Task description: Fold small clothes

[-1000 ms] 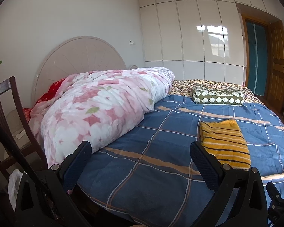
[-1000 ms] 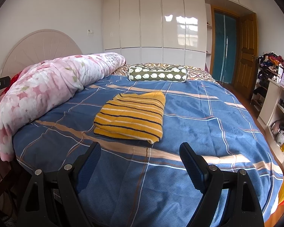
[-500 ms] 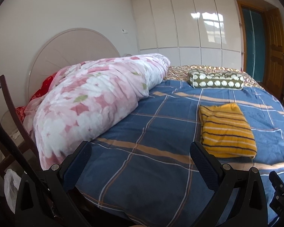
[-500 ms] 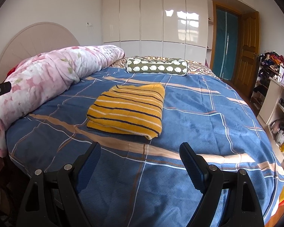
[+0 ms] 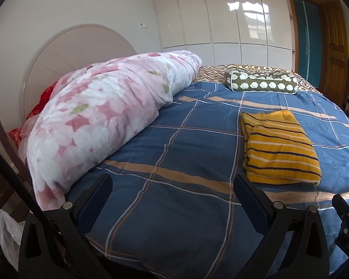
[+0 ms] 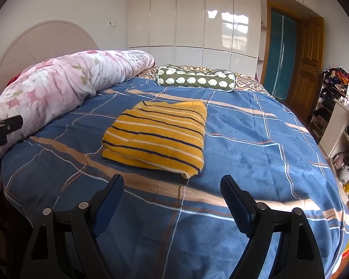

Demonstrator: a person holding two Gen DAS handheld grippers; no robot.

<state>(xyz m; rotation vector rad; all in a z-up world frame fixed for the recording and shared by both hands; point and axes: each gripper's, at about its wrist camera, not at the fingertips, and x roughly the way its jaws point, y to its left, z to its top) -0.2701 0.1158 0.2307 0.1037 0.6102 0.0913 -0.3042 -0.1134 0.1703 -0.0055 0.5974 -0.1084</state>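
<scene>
Scene: a bedroom, with a bed (image 6: 256, 139) under a blue plaid cover filling both views.
Sweater: a yellow striped sweater (image 6: 158, 137) lies folded into a tidy rectangle at mid-frame in the right wrist view, and at right of centre in the left wrist view (image 5: 279, 146).
Left gripper: the left gripper (image 5: 172, 195) hovers above the near edge of the bed at the bottom of its frame, jaws spread wide and holding nothing, its right finger just short of the sweater's near corner.
Right gripper: the right gripper (image 6: 172, 193) is likewise wide and unladen, low in its frame, with the sweater's near edge just beyond the gap between its fingers.
Surroundings: a pink floral quilt (image 5: 100, 121) is bunched along the left of the frame; a green bolster (image 6: 195, 80) sits at upper centre, well apart from the sweater.
Progress: judging by its squared outline and stacked layers, the sweater looks already folded, or one fold from done.
Handling: the knit appears thick, soft and light; it should drape and sag when lifted, and the layers could slide apart.
Hold: the two near corners, pinching every layer at the doubled edge, look the safest places to take it.
Risk: a one-sided lift would likely undo the fold.
</scene>
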